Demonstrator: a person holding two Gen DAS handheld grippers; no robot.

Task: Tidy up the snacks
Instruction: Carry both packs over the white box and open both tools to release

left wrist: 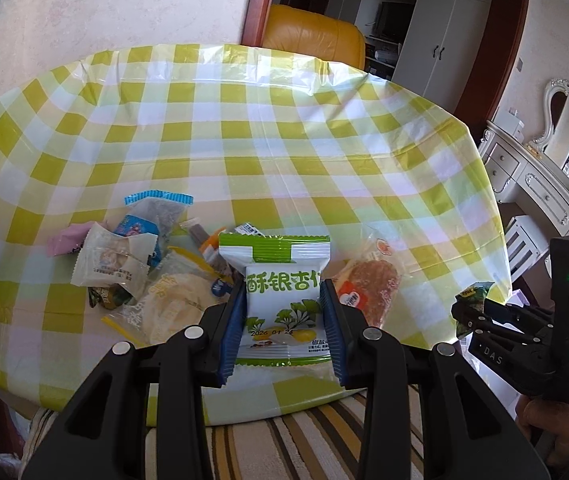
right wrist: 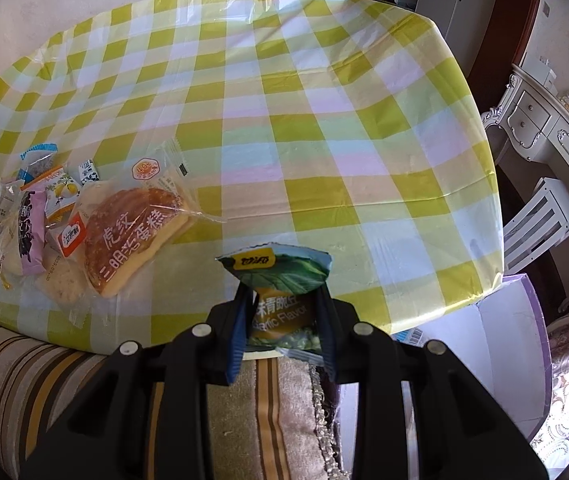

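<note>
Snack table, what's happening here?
A person is sorting snacks with a handheld tool in each hand. The left tool is clamped on a white-and-green snack packet, held above the near edge of the checked table. The right tool grips a small green pea packet, also off the table. The rest of the snacks, including a wrapped tiger-stripe cake, lie in a loose pile near the table's front edge.

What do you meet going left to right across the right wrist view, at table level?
Pile of small snack packets → clear-wrapped tiger-stripe cake → green pea packet, clamped in the right gripper → bare checked tablecloth → white and purple box past the table's edge.
</note>
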